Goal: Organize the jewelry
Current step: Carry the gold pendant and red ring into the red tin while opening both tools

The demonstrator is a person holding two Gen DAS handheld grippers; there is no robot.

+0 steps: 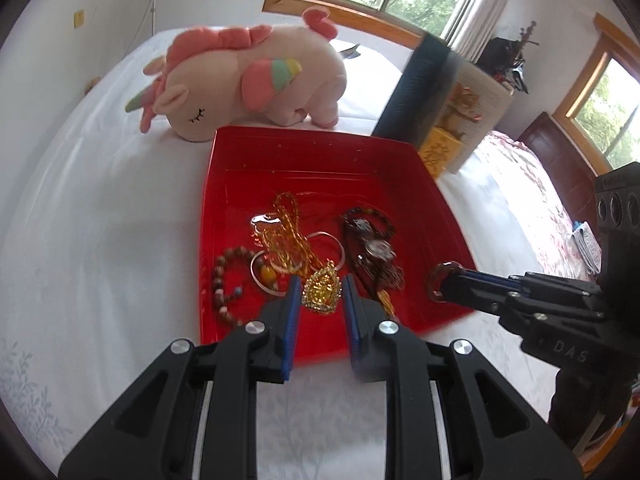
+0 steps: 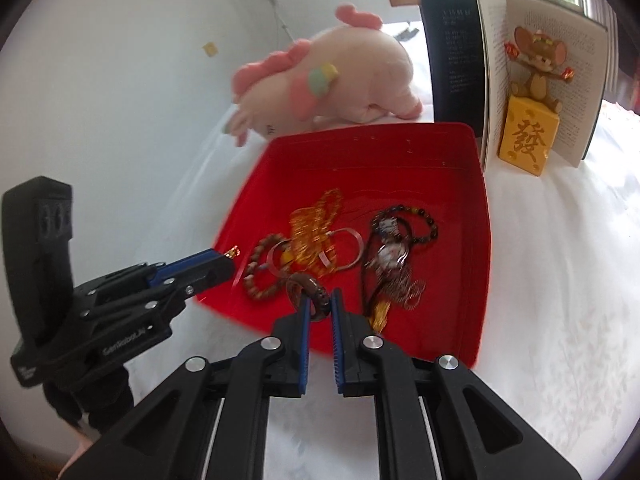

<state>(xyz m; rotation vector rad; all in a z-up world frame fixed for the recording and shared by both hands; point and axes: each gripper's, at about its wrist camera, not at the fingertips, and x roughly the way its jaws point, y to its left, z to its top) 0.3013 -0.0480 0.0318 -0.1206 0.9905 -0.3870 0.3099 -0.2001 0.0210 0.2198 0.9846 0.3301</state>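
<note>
A red tray [image 1: 312,136] lies on the white bed and holds a tangle of jewelry. My left gripper [image 1: 322,280] is shut on a gold pendant [image 1: 322,294] over the tray's near edge. An amber chain [image 1: 284,228] trails from the pendant back into the tray. In the right wrist view this gripper [image 2: 224,262] shows a gold bit at its tip. My right gripper [image 2: 320,296] is shut on a brown ring [image 2: 310,286], also over the near edge; the left wrist view shows it [image 1: 444,284] at the tray's right corner. A wooden bead bracelet [image 1: 224,284], silver bangles [image 1: 334,240] and a dark bead string [image 1: 372,248] lie inside.
A pink plush unicorn [image 1: 256,80] lies just behind the tray. An open book [image 2: 540,52] stands at the back right with a mouse figurine on a gold block [image 2: 528,136] before it. White bedsheet [image 1: 100,240] surrounds the tray. Windows are behind.
</note>
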